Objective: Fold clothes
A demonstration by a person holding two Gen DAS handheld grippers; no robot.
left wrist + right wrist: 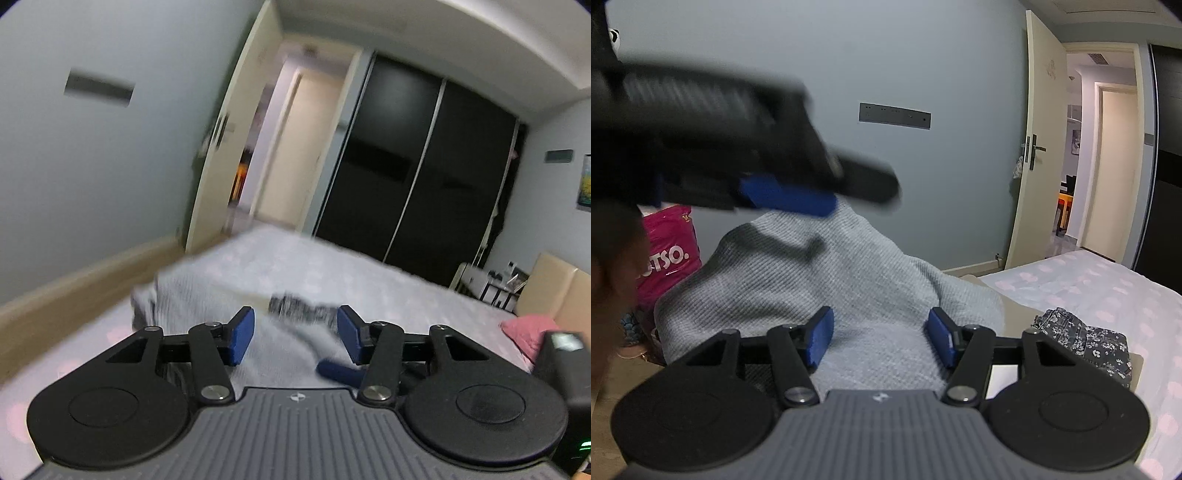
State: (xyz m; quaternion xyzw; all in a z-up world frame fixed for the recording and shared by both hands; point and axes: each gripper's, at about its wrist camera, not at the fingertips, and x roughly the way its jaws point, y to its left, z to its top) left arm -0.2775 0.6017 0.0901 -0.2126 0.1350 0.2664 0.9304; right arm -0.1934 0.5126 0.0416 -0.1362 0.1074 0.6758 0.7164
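Folding the grey knit garment (827,280) looks to be in hand: it rises in a hump off the near-left edge of the bed (1108,288). Right gripper (879,338) stands released, cloth between its jaws but unpinched. Left gripper (295,332) is likewise released over the cloth. Next move calls for clamping an edge
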